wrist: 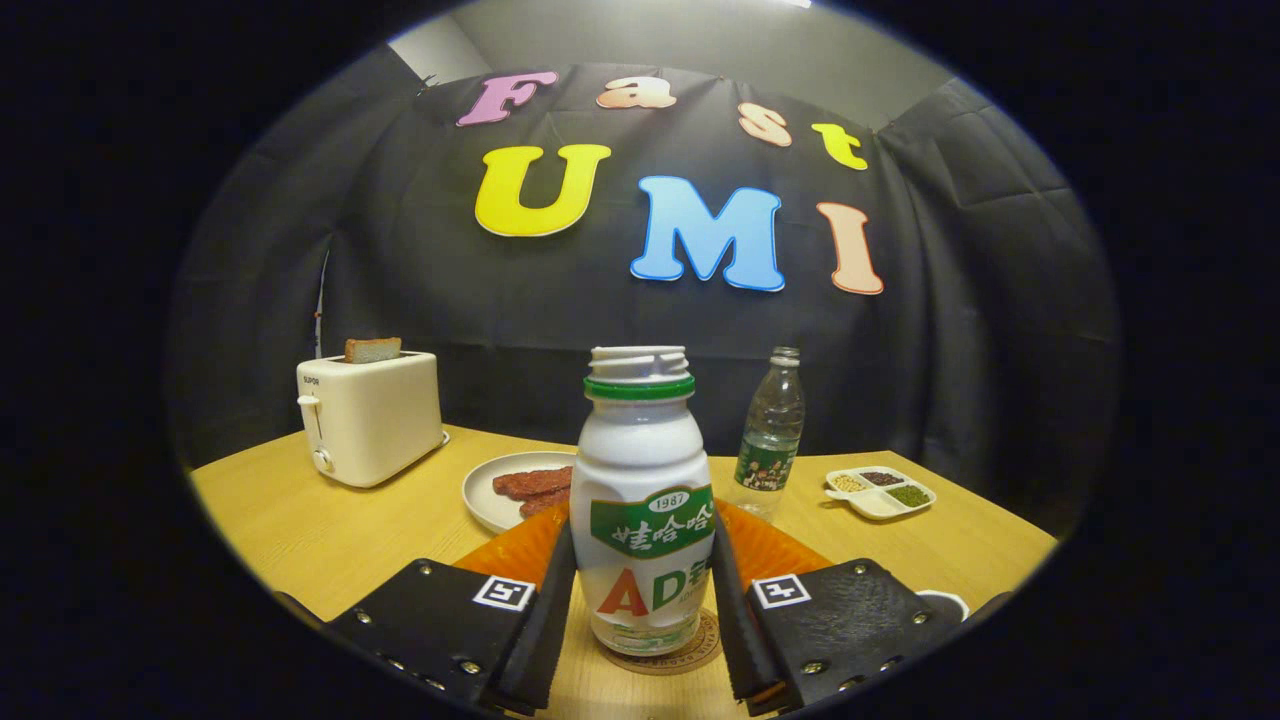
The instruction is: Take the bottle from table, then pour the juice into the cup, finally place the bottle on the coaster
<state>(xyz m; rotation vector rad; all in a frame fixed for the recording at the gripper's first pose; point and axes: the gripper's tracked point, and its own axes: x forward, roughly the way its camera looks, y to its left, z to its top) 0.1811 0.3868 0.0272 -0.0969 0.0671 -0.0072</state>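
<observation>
White bottle upright, base on coaster, cap off. Gripper fingers flank it, both touching sides, looks clamped. Probably last step: pour likely done, only release and back-off left. Cup contents unverifiable.

wooden table, light grain. cream toaster at far left of table, one slice of bread standing up out of its slot, lever on the near end. white plate near table centre, reddish-brown strips of food on it. orange dish just in front of plate. clear water bottle, uncapped, upright. small white divided tray to its right, holding grains in separate compartments.
</observation>
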